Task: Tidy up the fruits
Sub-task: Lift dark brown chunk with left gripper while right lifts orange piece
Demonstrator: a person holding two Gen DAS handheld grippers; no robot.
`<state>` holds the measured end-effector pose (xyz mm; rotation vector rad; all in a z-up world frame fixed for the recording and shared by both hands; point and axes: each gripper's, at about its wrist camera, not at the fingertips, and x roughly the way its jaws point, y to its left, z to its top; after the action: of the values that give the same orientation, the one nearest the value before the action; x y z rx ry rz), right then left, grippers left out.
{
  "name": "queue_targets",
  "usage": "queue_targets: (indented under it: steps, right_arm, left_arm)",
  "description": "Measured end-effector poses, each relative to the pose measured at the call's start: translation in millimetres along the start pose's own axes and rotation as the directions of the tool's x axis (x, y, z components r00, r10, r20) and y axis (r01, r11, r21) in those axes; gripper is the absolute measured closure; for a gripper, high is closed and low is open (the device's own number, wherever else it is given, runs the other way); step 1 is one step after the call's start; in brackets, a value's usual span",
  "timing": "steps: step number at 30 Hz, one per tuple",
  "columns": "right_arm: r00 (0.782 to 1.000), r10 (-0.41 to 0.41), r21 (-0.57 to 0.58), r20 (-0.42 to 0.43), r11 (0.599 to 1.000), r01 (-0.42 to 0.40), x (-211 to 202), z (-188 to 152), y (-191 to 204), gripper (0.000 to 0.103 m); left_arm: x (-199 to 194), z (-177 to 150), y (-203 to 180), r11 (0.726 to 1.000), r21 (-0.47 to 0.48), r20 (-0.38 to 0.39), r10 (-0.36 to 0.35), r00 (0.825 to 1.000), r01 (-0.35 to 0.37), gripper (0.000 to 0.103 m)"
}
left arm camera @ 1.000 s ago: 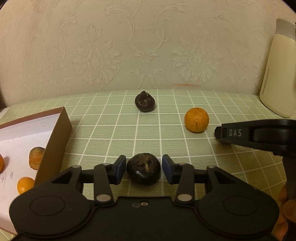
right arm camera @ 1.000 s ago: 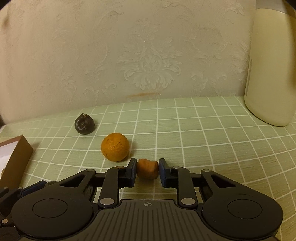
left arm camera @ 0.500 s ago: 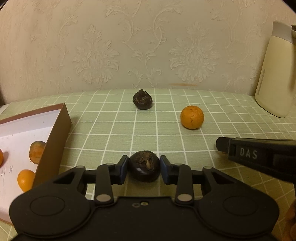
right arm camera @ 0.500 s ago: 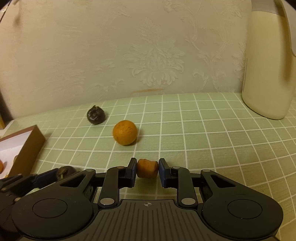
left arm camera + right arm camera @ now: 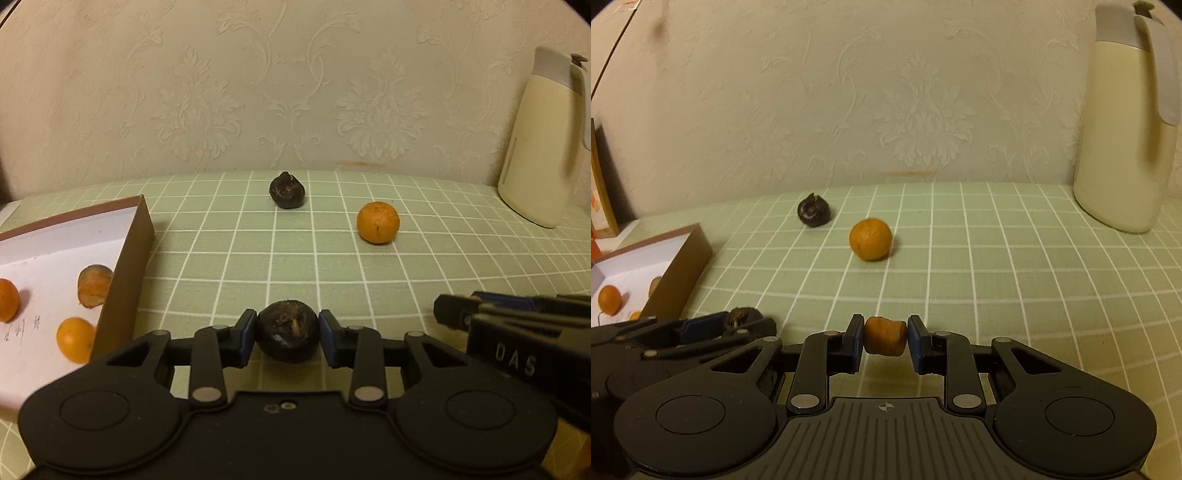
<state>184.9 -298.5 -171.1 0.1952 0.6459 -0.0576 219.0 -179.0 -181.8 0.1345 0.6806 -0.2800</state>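
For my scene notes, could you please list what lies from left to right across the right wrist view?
Box → left gripper → dark fruit → orange → orange-brown piece in the right gripper → cream jug.

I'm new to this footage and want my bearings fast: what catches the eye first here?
Each gripper is shut on a fruit: the left gripper on a dark round fruit, the right gripper on a small orange chunk. Farther back on the green checked cloth lie an orange and another dark fruit, with a fruit-filled box at left.
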Motion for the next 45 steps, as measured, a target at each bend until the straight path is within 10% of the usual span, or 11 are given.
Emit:
queue_targets:
  steps: [45]
  right_arm:
    - [0.998,0.067,-0.058,0.021,0.996,-0.066,-59,-36,46,0.077]
  left_arm:
    - [-81,-18,49,1.000,0.008,0.102,0.021,0.995,-0.022,0.076]
